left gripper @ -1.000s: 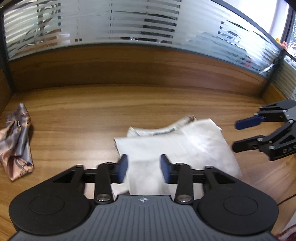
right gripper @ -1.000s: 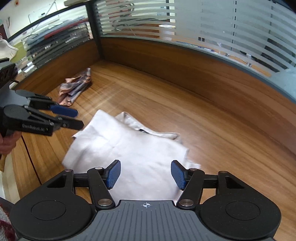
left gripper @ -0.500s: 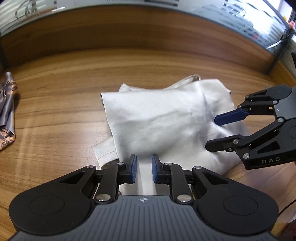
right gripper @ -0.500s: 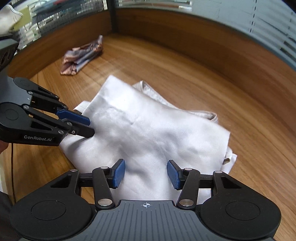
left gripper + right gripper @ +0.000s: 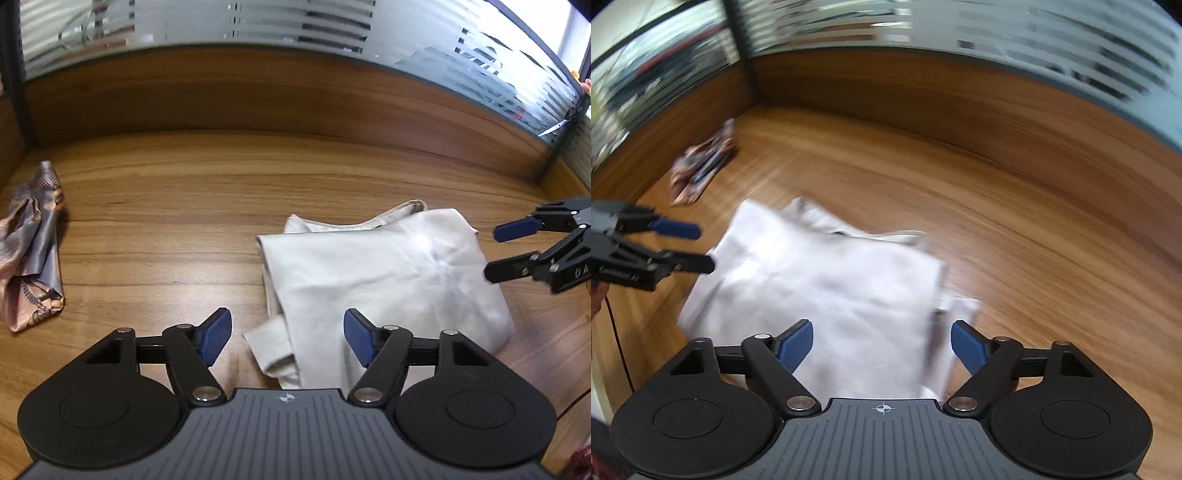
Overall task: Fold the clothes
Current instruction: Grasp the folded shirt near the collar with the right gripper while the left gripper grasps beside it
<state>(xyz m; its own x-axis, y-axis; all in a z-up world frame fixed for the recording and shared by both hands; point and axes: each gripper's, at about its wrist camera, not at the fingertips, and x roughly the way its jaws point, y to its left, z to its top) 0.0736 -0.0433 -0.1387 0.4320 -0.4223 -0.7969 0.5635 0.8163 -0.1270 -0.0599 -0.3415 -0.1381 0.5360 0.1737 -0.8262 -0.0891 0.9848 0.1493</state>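
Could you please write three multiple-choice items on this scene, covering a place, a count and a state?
1. Where does the patterned cloth lie from the white garment, in the left wrist view?
A. Far left
B. On top
C. Far right

2. How many cloth items are on the wooden table?
A. One
B. Two
C. Four

3. What state is the left gripper in?
A. Shut on the garment
B. Shut, empty
C. Open

Answers: 1 A, it lies apart near the left edge; 2 B, only those two show; 3 C, its pads stand wide apart.
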